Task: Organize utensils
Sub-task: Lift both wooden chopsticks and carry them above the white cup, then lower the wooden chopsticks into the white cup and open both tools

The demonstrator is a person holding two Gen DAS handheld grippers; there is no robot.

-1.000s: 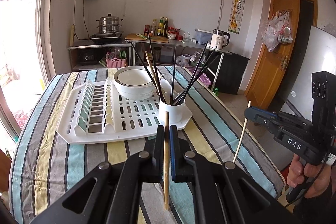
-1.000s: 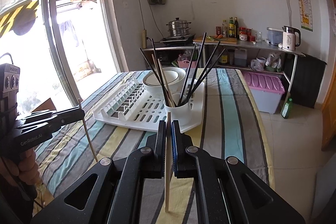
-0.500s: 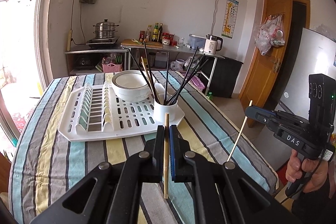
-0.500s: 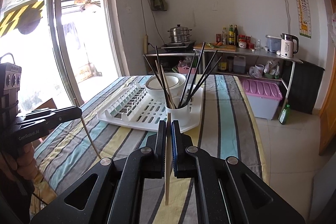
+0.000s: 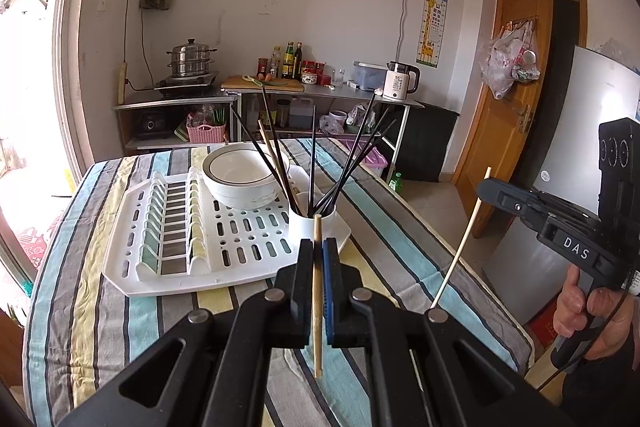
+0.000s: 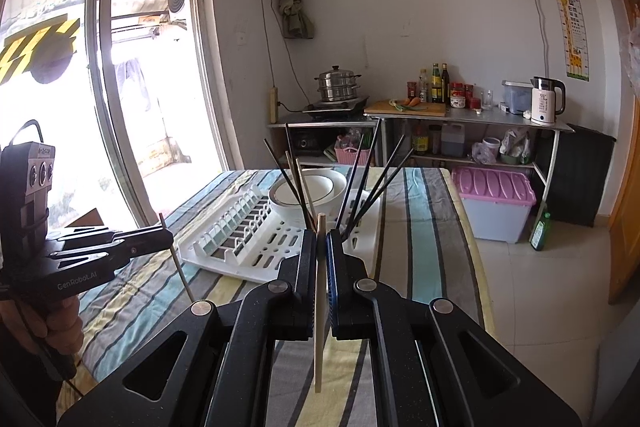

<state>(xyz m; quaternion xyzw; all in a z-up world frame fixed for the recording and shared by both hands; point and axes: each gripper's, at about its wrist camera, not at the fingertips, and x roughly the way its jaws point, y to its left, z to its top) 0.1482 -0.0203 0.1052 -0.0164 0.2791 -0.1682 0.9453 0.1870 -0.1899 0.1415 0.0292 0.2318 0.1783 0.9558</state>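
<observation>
My left gripper (image 5: 318,247) is shut on a wooden chopstick (image 5: 317,307) that stands upright between its jaws. My right gripper (image 6: 321,239) is shut on a pale chopstick (image 6: 320,327), also upright. Both hover above the striped table, short of a white utensil cup (image 5: 310,231) that holds several black and wooden chopsticks. The cup stands on a white drying rack (image 5: 180,243). The right gripper (image 5: 490,187) shows in the left wrist view with its chopstick (image 5: 460,251). The left gripper (image 6: 166,237) shows in the right wrist view.
A white bowl (image 5: 240,175) sits on the rack behind the cup. The striped tablecloth (image 5: 80,307) covers the table. A pink-lidded bin (image 6: 496,203) stands on the floor on the right. A counter (image 5: 320,91) with kettle and bottles lines the back wall.
Both grippers have drawn back and risen a little from the cup, each still holding its chopstick. The rack and cup look smaller and farther away.
</observation>
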